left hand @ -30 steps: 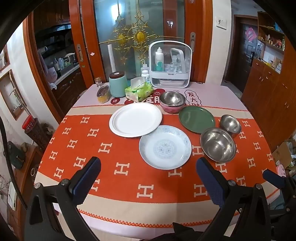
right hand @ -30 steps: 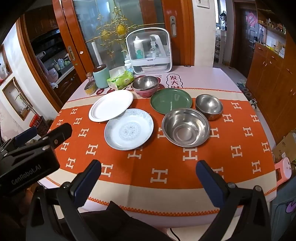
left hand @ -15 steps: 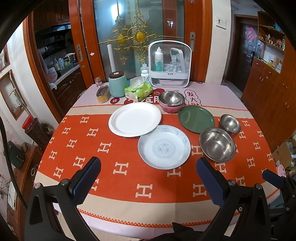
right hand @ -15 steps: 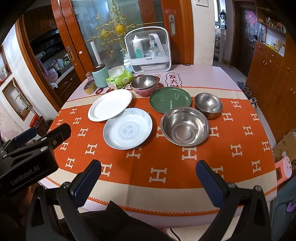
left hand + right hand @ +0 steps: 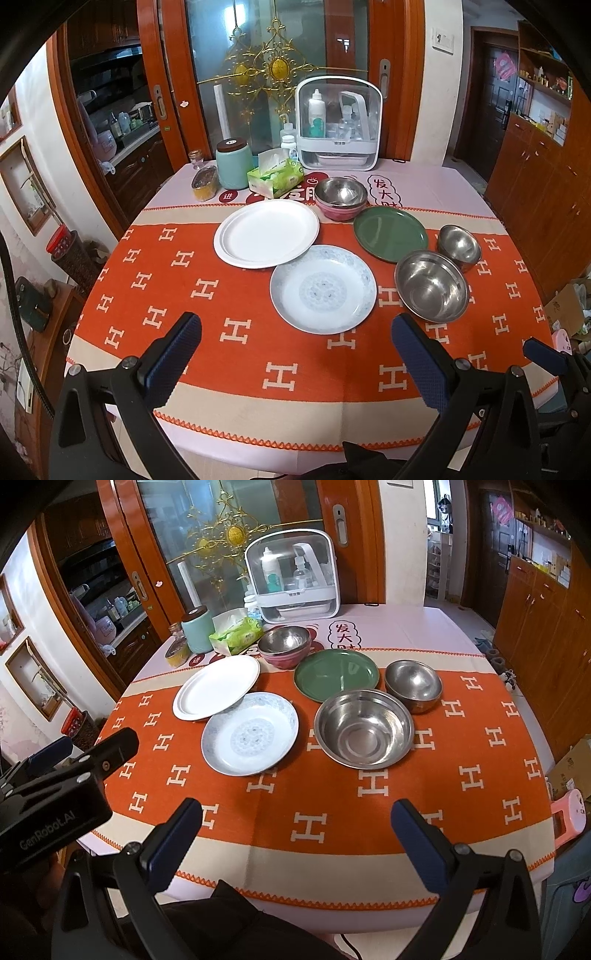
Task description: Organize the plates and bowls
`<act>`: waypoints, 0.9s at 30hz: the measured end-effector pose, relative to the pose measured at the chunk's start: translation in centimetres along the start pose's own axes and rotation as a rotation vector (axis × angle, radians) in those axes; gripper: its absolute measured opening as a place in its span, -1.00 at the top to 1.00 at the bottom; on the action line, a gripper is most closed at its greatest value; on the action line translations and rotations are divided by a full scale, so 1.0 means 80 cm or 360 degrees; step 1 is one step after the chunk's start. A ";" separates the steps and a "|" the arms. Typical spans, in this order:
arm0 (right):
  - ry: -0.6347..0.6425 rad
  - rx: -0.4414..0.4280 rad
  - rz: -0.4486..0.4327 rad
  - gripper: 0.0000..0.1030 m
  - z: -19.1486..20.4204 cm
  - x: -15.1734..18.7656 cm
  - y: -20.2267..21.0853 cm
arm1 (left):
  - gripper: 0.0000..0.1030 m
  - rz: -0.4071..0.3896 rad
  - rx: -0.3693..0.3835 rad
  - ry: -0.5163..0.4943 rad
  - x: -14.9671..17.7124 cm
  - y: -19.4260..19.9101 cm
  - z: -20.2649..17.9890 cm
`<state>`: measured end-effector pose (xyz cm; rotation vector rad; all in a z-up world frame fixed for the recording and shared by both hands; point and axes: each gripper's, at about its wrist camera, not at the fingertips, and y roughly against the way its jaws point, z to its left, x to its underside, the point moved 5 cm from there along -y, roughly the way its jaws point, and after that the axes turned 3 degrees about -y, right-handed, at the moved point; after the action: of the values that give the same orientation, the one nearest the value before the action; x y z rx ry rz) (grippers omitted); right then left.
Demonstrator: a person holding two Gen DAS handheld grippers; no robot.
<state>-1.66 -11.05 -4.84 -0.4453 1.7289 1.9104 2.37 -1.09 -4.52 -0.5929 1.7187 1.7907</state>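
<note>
On the orange tablecloth lie a white plate, a blue-patterned plate whose rim it overlaps, a green plate, a large steel bowl, a small steel bowl, and a steel bowl nested in a pink bowl. My left gripper is open and empty above the table's near edge. My right gripper is open and empty too, near the large steel bowl and patterned plate. The left gripper's body shows at the left of the right wrist view.
At the back of the table stand a white covered rack with bottles, a teal canister, a green tissue pack and a small jar. Wooden doors stand behind, cabinets to the right.
Both grippers have eased slightly towards the table; the dishes sit a little larger and lower in view. Nothing on the table moved.
</note>
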 end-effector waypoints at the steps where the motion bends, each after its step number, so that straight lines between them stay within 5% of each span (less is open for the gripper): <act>1: 0.0000 -0.0002 0.0001 -0.99 -0.004 0.000 -0.001 | -0.98 0.0003 -0.0003 0.0002 0.001 0.000 -0.001; 27: 0.0009 -0.0130 0.0080 -0.99 -0.062 -0.010 -0.008 | -0.98 0.0172 -0.0083 0.0156 0.014 -0.019 -0.035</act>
<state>-1.13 -16.00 -5.57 -0.4414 1.6852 2.0230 2.35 -3.80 -6.60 -0.6298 1.8053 1.9149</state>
